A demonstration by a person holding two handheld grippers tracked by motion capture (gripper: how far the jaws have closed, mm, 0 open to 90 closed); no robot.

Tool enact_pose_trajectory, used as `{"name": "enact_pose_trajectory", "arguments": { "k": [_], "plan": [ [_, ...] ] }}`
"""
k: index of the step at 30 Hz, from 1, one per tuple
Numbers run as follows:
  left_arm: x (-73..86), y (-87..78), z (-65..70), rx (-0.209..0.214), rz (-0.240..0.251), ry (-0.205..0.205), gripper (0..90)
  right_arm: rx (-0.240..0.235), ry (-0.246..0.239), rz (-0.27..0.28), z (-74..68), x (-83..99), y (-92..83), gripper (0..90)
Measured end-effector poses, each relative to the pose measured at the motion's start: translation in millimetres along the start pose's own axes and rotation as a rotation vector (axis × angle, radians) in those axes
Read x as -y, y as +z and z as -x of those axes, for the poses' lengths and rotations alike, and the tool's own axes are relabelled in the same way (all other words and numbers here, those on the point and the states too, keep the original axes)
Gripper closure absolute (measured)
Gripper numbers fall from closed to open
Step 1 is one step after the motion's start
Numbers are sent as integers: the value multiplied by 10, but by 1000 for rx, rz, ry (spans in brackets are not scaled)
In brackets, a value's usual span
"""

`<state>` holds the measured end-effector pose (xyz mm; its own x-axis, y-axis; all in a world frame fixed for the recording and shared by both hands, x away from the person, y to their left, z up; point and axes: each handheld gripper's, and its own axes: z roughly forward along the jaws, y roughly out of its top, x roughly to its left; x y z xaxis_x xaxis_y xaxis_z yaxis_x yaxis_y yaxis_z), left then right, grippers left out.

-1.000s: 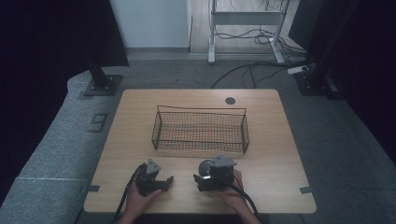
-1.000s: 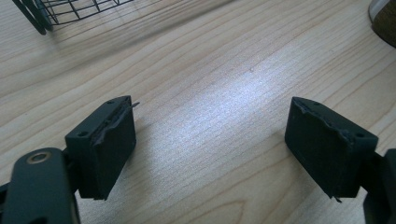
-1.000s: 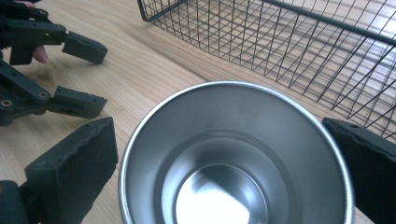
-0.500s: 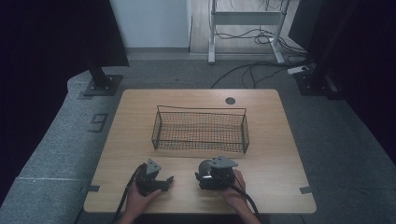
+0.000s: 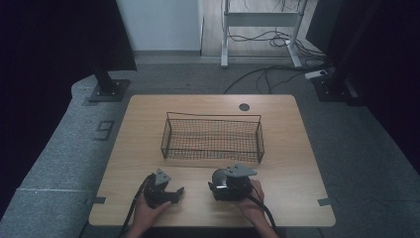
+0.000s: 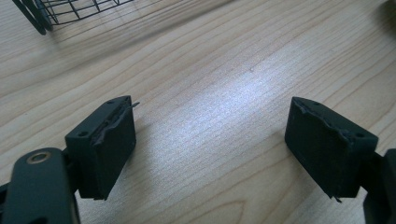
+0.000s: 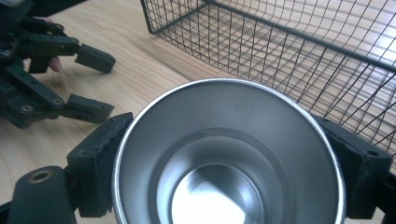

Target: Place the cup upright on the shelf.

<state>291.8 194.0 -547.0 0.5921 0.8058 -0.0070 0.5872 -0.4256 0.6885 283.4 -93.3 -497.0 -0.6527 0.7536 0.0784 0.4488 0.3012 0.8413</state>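
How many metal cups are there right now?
1. The cup sits between the fingers of the right gripper, near the table's front edge, just in front of the wire basket. The basket looks empty, so none seems hidden.

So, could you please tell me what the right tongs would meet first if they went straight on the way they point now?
Most likely the wire basket: it stands just beyond the metal cup that the right tongs hold, though the gap is hard to judge.
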Motion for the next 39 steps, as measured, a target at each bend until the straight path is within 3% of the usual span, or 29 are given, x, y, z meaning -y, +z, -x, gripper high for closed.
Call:
{"name": "enact_pose_trajectory", "arguments": {
  "k": [11,39],
  "plan": [
    [0,0,-1,1,0,0,163,-16,-24,37,-45,-90,-157,133],
    [0,1,0,0,2,0,164,-12,-12,111,72,-412,-392,134]
  ]
}}
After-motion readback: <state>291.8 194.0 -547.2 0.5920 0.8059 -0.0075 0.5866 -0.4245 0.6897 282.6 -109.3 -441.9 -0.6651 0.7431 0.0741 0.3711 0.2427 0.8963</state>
